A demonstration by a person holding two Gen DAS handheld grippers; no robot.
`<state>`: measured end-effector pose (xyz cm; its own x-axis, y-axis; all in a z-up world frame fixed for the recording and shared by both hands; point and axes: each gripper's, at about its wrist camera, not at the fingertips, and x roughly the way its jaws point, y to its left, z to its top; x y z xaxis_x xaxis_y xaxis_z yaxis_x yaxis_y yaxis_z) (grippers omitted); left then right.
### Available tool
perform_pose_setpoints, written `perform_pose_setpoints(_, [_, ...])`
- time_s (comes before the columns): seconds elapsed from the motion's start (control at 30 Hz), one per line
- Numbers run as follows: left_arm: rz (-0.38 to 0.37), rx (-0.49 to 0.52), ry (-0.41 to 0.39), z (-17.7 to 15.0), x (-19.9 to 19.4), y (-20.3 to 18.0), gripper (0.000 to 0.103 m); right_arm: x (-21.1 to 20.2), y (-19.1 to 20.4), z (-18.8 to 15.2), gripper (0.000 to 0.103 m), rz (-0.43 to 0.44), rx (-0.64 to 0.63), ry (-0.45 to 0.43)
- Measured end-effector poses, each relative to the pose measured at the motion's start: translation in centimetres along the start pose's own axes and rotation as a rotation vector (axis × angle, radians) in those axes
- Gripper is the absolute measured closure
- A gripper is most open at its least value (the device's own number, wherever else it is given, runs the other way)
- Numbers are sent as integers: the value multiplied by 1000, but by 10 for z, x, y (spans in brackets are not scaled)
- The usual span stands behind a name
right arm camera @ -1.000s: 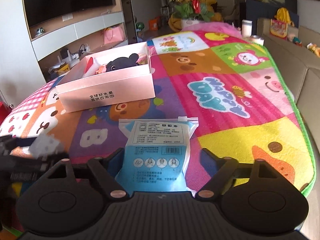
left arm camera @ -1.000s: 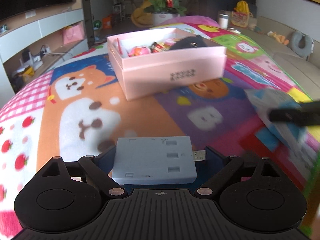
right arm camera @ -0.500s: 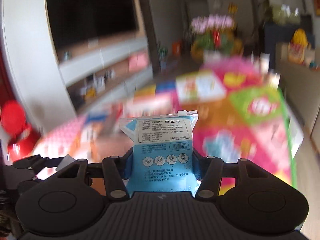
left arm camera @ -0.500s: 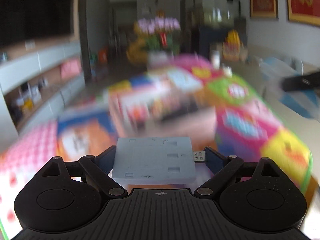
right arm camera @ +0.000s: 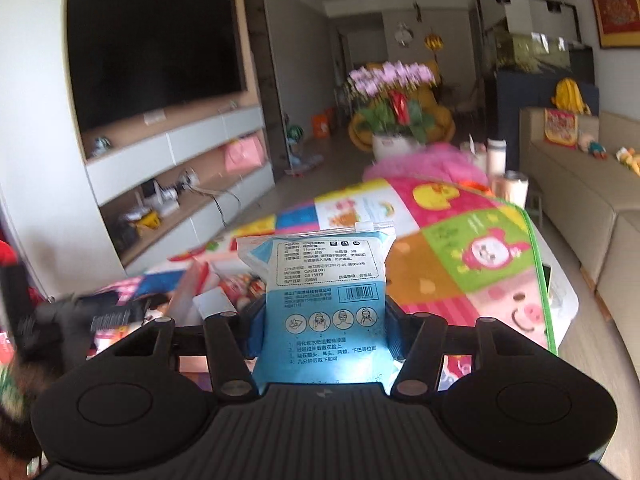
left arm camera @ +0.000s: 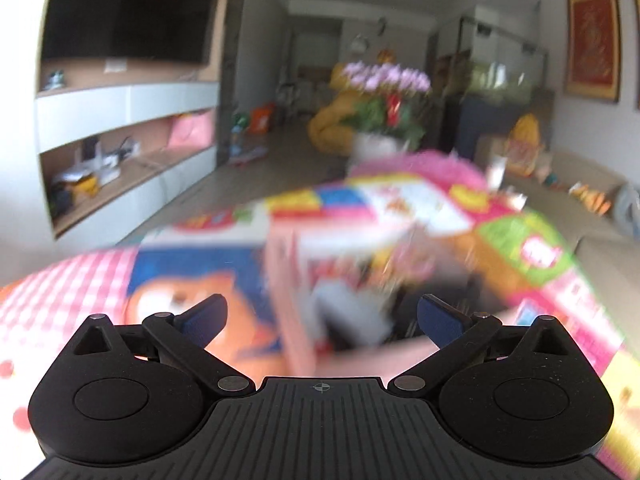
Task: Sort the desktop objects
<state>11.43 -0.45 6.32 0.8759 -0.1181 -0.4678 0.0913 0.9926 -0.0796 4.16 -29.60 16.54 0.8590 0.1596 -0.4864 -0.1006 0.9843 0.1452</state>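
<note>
Landmark: pink box (left arm camera: 304,280), open-topped, standing on the patchwork cartoon mat (left arm camera: 192,280) that covers the table; heavily blurred in the left wrist view.

Item 1. Left gripper (left arm camera: 320,314): fingers spread wide, nothing between them, poised directly above the pink box's near wall.

Item 2. Grey-blue flat box (left arm camera: 352,312): inside the pink box, against its near left corner, lying tilted among other contents. Those contents are too blurred to name; a dark mass shows to the right of it.

Item 3. Right gripper (right arm camera: 320,336): clenched on the blue packet (right arm camera: 320,304), which stands upright between the blue finger pads (right arm camera: 256,332), printed label facing the camera, white sealed top uppermost.

Item 4. Blue packet, position: held in the air to the right of the pink box (right arm camera: 188,292), whose edge shows at lower left in the right wrist view, with a white card-like item (right arm camera: 214,304) visible in it.

Item 5. Background beyond the pink box: potted pink orchid (right arm camera: 394,80), dark television (right arm camera: 152,44) on the left wall, beige sofa (right arm camera: 580,184) to the right.
</note>
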Motion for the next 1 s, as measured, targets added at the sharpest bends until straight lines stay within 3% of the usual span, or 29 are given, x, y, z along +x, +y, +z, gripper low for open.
perform_pose_setpoints(0.1, [-25,-32,23,-25,2,1,0,21,14,3,48,19,-8,37])
perform_pose_setpoints(0.27, [-109,-104,11,-38,6,17,0,62,60,24,48,99,-71,91])
perform_pose_setpoints(0.37, [-121,-178,17,-42,10,31,0,102,86,39,48,123,-79,144])
perform_pose_setpoints(0.5, [-133,-202,53,-47,12,33,0,169,115,50,47,126,-34,224])
perform_pose_setpoints(0.53, [-132,-202,55,-47,12,33,0,186,121,50,44,124,-21,246])
perform_pose_setpoints(0.6, [-132,-203,54,-48,11,34,0,213,128,45,25,112,1,293])
perform_pose_setpoints(0.63, [-133,-205,55,-48,10,34,0,221,130,41,25,100,11,304])
perform_pose_setpoints(0.73, [-126,-206,67,-48,10,35,0,225,130,31,25,80,-8,311])
perform_pose_setpoints(0.9, [-106,-198,99,-50,13,33,0,206,120,20,21,-19,-112,246])
perform_pose_setpoints(1.0, [-109,-193,101,-50,13,33,0,200,109,13,21,-65,-143,264])
